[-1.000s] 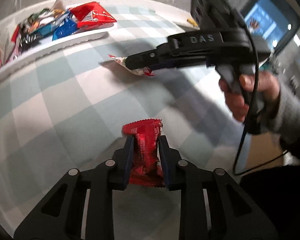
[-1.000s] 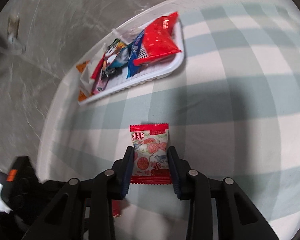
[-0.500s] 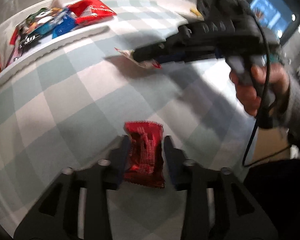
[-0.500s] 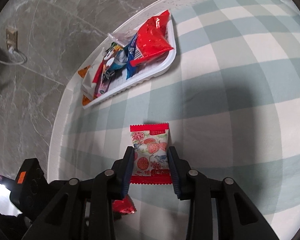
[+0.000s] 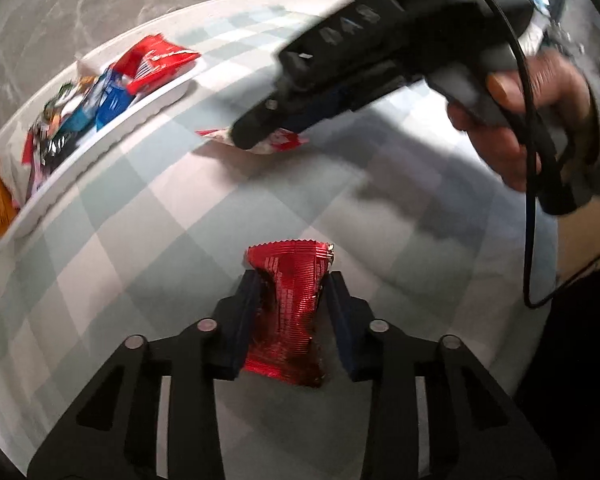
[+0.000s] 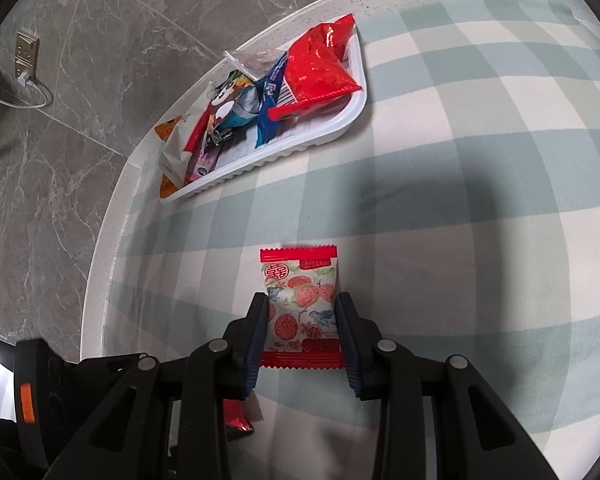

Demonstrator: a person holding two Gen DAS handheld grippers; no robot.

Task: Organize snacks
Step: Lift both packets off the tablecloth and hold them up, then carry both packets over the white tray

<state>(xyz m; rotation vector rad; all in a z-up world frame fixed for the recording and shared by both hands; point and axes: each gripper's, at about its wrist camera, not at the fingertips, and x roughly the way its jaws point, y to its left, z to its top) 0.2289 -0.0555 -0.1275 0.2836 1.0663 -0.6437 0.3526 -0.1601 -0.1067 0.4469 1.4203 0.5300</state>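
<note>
My left gripper [image 5: 292,312] is shut on a crinkled red foil snack packet [image 5: 290,312] and holds it above the checked tablecloth. My right gripper [image 6: 302,320] is shut on a white packet with red fruit print and red ends [image 6: 300,304], also held off the cloth. In the left wrist view the right gripper [image 5: 260,136] hangs ahead with that packet [image 5: 276,142] sticking out. A white tray [image 6: 316,140] full of snack packets, with a large red bag [image 6: 320,64] on top, lies at the table's far edge; it also shows in the left wrist view [image 5: 100,136].
The round table has a green and white checked cloth [image 6: 480,184] and a white rim [image 6: 100,248]. Grey marble floor with a wall socket and cable [image 6: 26,60] lies beyond. A hand [image 5: 540,112] and black cable [image 5: 532,200] are at the right.
The left gripper eased open around the red packet half a second ago and is closed on it again. Both grippers have moved nearer the tray; the right one now looms closer in the left view.
</note>
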